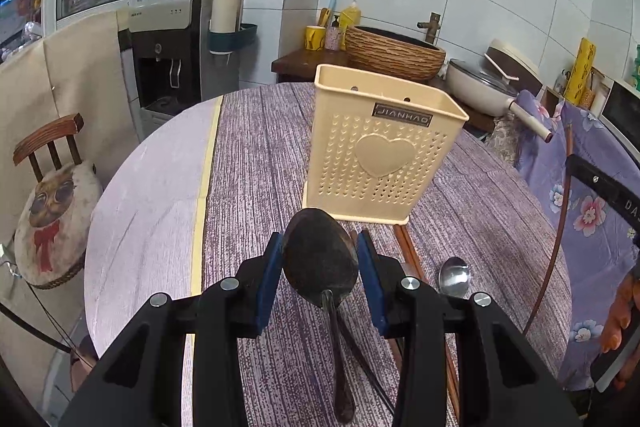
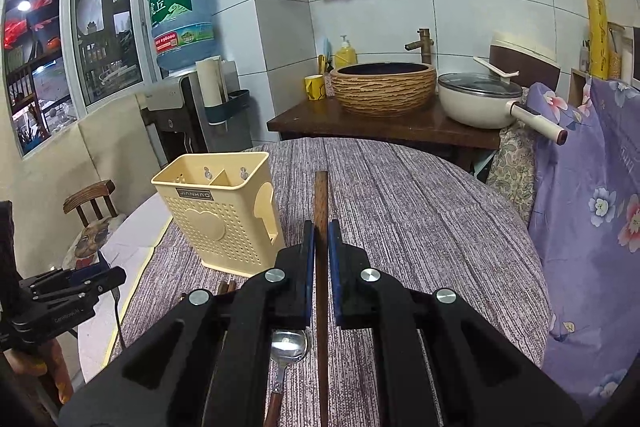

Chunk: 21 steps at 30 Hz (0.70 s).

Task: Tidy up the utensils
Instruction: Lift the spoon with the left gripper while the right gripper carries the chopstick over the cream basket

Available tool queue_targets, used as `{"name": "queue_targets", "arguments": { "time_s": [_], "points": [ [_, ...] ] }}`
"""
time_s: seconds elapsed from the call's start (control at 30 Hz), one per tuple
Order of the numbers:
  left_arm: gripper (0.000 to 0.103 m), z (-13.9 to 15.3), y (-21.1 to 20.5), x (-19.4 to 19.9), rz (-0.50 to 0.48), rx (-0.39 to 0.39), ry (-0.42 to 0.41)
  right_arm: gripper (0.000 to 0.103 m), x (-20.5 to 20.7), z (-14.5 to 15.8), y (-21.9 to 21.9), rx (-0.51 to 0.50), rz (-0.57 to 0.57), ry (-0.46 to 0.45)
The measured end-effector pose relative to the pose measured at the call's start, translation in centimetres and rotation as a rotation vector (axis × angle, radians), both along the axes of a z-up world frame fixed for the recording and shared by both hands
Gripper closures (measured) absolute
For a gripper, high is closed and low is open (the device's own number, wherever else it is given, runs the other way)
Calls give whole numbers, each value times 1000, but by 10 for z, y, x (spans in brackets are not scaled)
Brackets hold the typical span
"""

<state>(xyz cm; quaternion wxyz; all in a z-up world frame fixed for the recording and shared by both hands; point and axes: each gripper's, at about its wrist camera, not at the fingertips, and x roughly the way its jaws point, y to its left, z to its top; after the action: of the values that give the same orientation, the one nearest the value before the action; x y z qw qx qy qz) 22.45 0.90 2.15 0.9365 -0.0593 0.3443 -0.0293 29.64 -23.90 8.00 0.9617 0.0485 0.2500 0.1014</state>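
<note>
A cream plastic utensil holder (image 1: 380,143) with a heart on its front stands upright on the round table; it also shows in the right wrist view (image 2: 222,215), left of my right gripper. My left gripper (image 1: 320,255) stands around the bowl of a dark spoon (image 1: 320,263), whose handle runs back under the gripper; the blue pads sit at the bowl's sides with small gaps. My right gripper (image 2: 321,245) is shut on a brown wooden chopstick (image 2: 321,195) that points forward. A metal spoon (image 2: 288,345) lies on the table below it, and shows in the left wrist view (image 1: 454,277). More chopsticks (image 1: 408,251) lie beside the holder.
The table wears a purple-grey cloth (image 2: 420,219). A wooden chair with a cat cushion (image 1: 56,203) stands to the left. A water dispenser (image 1: 168,55), a basin counter (image 2: 384,87) with a pan (image 2: 480,99), and a flowered cloth (image 2: 592,211) ring the table.
</note>
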Motion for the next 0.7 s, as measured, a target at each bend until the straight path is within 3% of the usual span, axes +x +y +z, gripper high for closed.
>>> {"name": "queue_targets", "arguments": {
  "time_s": [0.7],
  "points": [
    [65,13,4,-6,5,8,-30,95,-7,17,-4,25,29,-19]
  ]
}}
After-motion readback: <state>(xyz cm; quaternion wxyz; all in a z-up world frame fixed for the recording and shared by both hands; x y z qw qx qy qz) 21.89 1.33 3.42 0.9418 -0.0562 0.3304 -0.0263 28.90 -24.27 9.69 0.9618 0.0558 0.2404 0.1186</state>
